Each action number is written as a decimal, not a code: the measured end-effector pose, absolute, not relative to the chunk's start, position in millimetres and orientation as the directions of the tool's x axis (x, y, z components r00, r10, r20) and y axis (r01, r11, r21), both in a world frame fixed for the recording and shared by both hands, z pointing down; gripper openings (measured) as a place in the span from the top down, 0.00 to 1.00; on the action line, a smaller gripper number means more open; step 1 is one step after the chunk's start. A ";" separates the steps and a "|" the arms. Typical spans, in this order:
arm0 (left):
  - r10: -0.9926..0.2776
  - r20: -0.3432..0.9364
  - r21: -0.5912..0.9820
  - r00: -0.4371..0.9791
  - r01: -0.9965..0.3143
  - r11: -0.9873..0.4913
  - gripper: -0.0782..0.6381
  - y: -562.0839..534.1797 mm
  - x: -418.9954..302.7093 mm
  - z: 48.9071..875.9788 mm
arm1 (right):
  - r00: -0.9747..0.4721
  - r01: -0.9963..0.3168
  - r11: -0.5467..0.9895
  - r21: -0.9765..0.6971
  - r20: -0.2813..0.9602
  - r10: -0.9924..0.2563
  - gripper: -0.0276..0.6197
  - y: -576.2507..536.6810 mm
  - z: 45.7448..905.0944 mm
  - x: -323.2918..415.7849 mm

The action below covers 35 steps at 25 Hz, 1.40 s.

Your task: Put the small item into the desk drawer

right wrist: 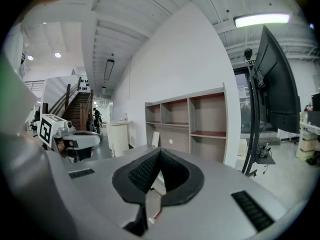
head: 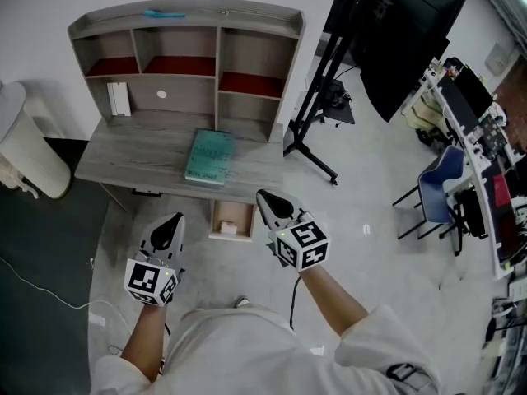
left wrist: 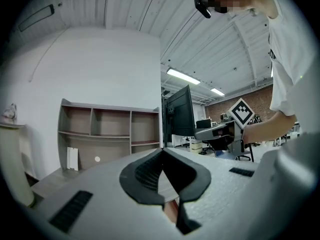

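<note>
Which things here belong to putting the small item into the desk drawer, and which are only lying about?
For the job: open desk drawer; small pale item lying in it; left gripper and right gripper, both shut and empty.

Lying about: teal book on the desk; white object in the hutch; black screen; blue chair.

Two grippers: left gripper, right gripper. Ahead of them one desk, one book, and one drawer with what looks like one small item inside. One chair beyond the right gripper.
</note>
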State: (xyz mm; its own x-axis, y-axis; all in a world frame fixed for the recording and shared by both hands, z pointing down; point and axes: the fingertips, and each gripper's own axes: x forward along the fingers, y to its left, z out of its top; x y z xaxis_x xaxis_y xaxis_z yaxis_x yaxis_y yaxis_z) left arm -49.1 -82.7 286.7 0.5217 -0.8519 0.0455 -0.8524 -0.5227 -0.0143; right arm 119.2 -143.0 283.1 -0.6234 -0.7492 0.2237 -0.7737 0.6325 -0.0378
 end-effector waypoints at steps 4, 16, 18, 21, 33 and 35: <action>-0.854 0.045 0.001 0.518 -0.855 -0.518 0.88 -81.5 -52.1 289.3 | -0.604 -0.795 0.604 -0.057 0.178 -0.777 0.96 -130.7 265.8 134.1; -0.881 0.022 0.031 0.473 -0.881 -0.472 0.88 -73.3 -67.8 282.1 | -0.539 -0.841 0.525 -0.130 0.112 -0.835 0.96 -91.2 227.5 194.0; -0.886 0.024 0.036 0.462 -0.886 -0.461 0.88 -71.4 -71.8 283.3 | -0.515 -0.856 0.502 -0.119 0.118 -0.849 0.96 -83.8 224.8 207.6; -0.893 0.031 0.040 0.449 -0.893 -0.448 0.88 -67.1 -77.5 283.8 | -0.472 -0.880 0.460 -0.120 0.113 -0.874 0.96 -70.3 217.9 226.7; -0.919 0.018 0.029 0.393 -0.919 -0.392 0.88 -46.3 -106.8 265.6 | -0.293 -0.953 0.287 -0.100 0.051 -0.955 0.96 -41.1 197.8 265.3; -0.923 0.020 0.028 0.384 -0.923 -0.383 0.88 -40.3 -111.2 265.6 | -0.281 -0.957 0.275 -0.096 0.053 -0.958 0.96 -38.5 197.8 267.7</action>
State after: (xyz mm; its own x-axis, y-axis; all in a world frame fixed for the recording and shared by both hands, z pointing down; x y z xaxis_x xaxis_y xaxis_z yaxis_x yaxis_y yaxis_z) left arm -111.2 -40.3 265.6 0.3840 -0.9231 0.0205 -0.9231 -0.3834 0.0280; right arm 267.7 -38.5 197.8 -0.2806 -0.9584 0.0528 -0.9567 0.2748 -0.0961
